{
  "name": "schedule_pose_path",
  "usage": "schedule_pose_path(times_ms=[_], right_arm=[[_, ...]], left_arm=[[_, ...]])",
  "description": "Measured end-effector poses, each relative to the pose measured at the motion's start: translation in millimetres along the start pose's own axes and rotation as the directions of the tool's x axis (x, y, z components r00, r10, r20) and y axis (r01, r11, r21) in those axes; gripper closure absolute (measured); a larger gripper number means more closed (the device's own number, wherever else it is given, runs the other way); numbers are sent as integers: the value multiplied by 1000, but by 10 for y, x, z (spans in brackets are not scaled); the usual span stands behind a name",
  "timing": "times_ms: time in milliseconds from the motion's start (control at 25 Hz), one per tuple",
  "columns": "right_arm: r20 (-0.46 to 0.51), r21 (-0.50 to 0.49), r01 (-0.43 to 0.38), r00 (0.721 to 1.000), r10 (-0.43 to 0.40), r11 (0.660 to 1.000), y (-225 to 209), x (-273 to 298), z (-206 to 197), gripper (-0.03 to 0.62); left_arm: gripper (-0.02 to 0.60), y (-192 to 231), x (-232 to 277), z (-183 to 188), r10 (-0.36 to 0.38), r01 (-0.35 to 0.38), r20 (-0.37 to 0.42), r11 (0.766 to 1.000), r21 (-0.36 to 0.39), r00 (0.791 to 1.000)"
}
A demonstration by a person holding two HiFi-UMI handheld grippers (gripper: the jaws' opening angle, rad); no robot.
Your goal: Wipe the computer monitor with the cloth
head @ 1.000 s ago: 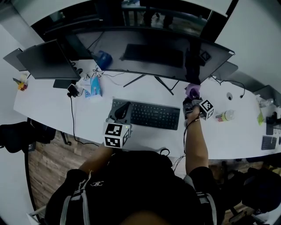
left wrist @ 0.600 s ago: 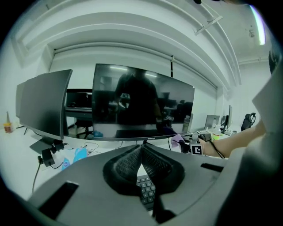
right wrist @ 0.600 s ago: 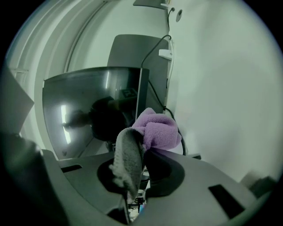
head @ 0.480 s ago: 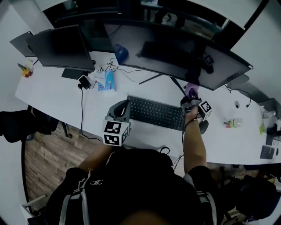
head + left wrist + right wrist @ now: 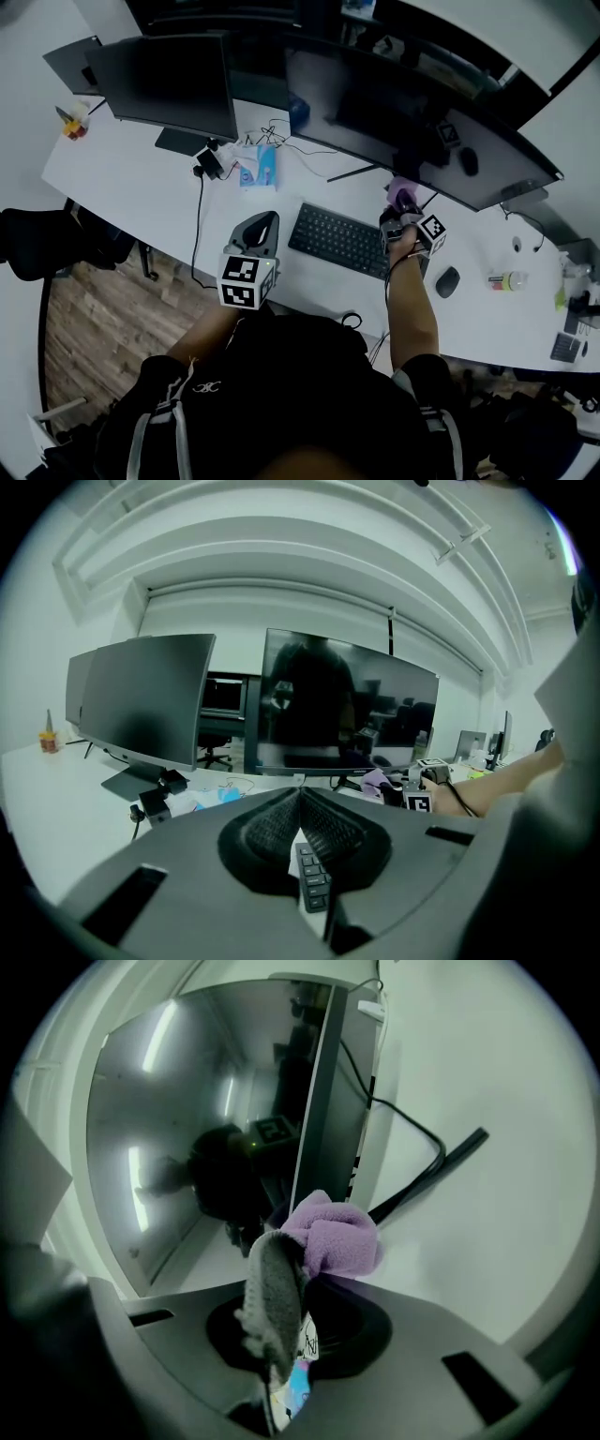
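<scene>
- both fingers of the right gripper (image 5: 284, 1269) are pressed together on the cloth (image 5: 333, 1235), which bulges out past their tips
- left gripper (image 5: 300, 803) has its fingers closed on nothing; it hangs over the front edge of the tabletop (image 5: 141, 187), above the keyboard (image 5: 342, 242)
- cloth sits toward the back edge of the tabletop, right of centre, at the lower rim of the wide curved monitor (image 5: 403, 122) and above its stand legs (image 5: 431, 1171); whether it touches the glass i cannot tell
- it looks like soft fleece: a purple wad in front, a grey fuzzy fold running back along the fingers, and a printed label tucked low between them
- risk: only a small wad leads, so a steep angle could bring the hard fingertips onto the screen and scratch it
- risk: the pinch seems to hold just one part of the cloth, so drag across the glass may tug it loose
- risk: pushing hard low on the panel could rock it on its thin legs, and the cable (image 5: 403, 1124) nearby could snag
</scene>
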State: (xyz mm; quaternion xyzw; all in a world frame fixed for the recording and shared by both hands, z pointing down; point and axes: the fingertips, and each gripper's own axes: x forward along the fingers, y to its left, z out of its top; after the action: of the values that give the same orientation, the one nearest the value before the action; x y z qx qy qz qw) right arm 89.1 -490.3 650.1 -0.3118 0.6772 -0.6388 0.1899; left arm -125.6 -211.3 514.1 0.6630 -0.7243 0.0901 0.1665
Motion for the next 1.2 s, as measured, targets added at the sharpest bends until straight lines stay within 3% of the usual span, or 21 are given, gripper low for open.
schedule_pose_path(times_ms=[640,960,1200], right_arm=[[-181,-101,15,983,-33,995,307,802,-1322,530],[-249,-187,27,966,-74,982,436,1270,-1971,530],[-252,-254,36,962,-102,966,541,1583,-2372,530]], left_arm=[[568,1075,-221,35,90,-87,38,993,-84,995],[568,1704,-141,19,81,-76,36,990,-115,996],[568,2148,-144,109,35,-32,35,997,-75,999]])
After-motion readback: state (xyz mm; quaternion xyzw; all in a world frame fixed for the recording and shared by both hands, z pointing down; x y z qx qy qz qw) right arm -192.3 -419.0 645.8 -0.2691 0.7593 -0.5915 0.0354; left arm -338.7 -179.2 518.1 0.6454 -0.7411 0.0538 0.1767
